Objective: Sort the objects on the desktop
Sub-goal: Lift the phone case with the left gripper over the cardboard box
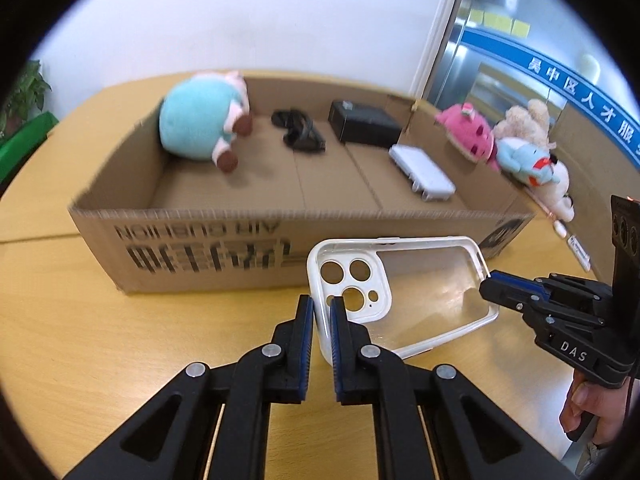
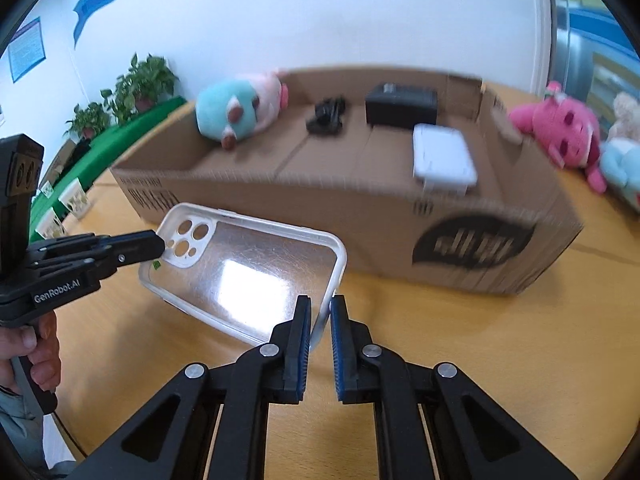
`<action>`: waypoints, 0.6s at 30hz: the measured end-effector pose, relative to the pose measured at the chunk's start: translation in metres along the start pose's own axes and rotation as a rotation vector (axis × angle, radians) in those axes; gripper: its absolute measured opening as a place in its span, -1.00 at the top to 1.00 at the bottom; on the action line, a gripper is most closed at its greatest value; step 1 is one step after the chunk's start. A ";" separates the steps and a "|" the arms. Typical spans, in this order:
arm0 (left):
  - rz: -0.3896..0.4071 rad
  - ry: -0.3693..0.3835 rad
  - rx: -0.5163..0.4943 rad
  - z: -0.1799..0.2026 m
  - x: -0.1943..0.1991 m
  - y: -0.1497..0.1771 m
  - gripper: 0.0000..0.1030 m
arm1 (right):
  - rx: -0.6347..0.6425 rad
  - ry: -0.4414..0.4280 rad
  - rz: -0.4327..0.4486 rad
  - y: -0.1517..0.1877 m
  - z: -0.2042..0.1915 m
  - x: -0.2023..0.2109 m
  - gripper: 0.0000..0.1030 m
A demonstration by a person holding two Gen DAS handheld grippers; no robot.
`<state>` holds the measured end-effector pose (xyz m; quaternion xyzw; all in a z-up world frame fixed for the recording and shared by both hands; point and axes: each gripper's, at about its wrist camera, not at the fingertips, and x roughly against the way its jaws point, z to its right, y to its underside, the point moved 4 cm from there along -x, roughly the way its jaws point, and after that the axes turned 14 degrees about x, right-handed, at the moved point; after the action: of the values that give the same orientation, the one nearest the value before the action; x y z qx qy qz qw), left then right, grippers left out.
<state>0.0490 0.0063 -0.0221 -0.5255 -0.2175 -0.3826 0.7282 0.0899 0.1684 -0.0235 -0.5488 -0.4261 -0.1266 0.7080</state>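
Observation:
A clear phone case (image 1: 420,300) with a white rim is held above the wooden table (image 1: 180,340) in front of a cardboard box (image 1: 240,236). My left gripper (image 1: 322,308) is shut on the case's camera end. My right gripper (image 2: 320,312) is shut on the opposite end of the case (image 2: 248,276). Each gripper shows in the other's view: the right (image 1: 490,284), the left (image 2: 160,246). The box (image 2: 360,208) holds a teal and pink plush (image 1: 200,124), a black tangled item (image 1: 298,132), a black block (image 1: 364,122) and a white flat device (image 1: 422,172).
Pink, beige and blue plush toys (image 1: 516,140) lie on the table beyond the box's right end. Potted plants (image 2: 132,88) and a green surface stand past the table's left edge. A white wall is behind the box.

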 end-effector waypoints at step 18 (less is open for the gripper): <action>0.339 0.064 -0.078 0.043 0.104 -0.145 0.86 | 0.145 0.139 0.290 -0.167 0.014 0.101 0.83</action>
<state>0.0027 -0.0102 0.1549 -0.5699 -0.0875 -0.2792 0.7678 0.0367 0.1493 0.1637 -0.5418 -0.3007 -0.0297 0.7843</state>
